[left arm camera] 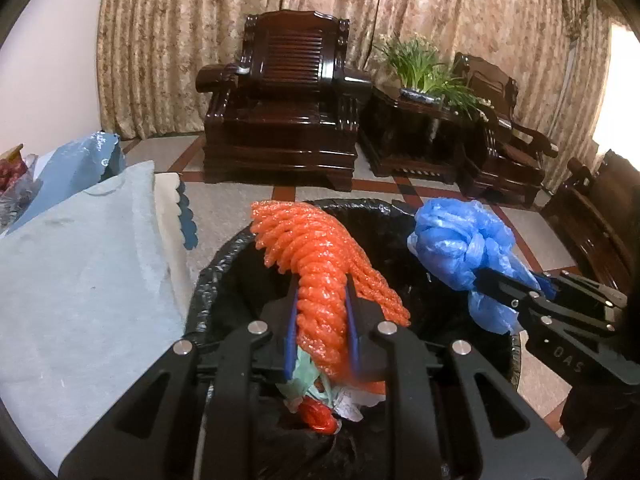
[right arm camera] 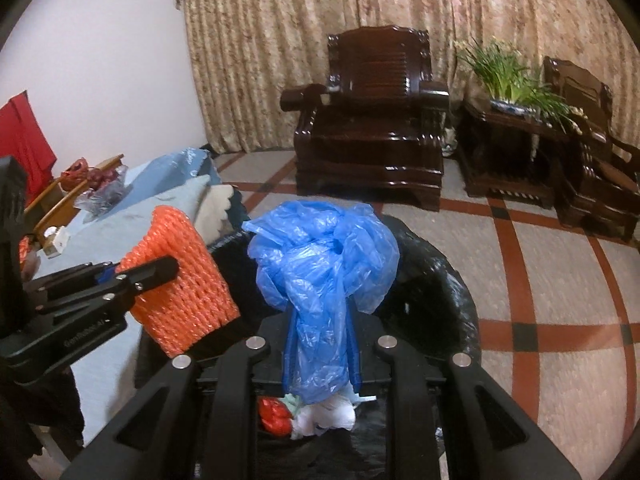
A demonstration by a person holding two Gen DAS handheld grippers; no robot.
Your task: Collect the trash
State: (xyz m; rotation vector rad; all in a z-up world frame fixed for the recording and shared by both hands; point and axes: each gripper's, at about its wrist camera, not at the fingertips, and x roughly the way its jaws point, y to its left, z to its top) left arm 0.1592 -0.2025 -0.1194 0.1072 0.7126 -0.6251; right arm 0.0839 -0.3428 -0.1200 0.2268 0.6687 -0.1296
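Note:
My left gripper [left arm camera: 320, 300] is shut on an orange foam net [left arm camera: 316, 264] and holds it over the open trash bin lined with a black bag [left arm camera: 224, 256]. My right gripper [right arm camera: 320, 320] is shut on a crumpled blue plastic bag [right arm camera: 320, 256], also over the bin [right arm camera: 440, 280]. Each gripper shows in the other's view: the right gripper [left arm camera: 516, 284] with the blue bag [left arm camera: 460, 240], the left gripper [right arm camera: 132, 276] with the orange net [right arm camera: 180, 292]. Trash lies in the bin's bottom: red, white and green scraps [left arm camera: 320, 408] [right arm camera: 304, 412].
A table with a light blue cloth [left arm camera: 80, 280] stands just left of the bin, with a blue bag [left arm camera: 76, 168] and a bag of red fruit [right arm camera: 100, 184] on it. Dark wooden armchairs [left arm camera: 280, 100], a side table with a plant [left arm camera: 424, 68] and tiled floor lie beyond.

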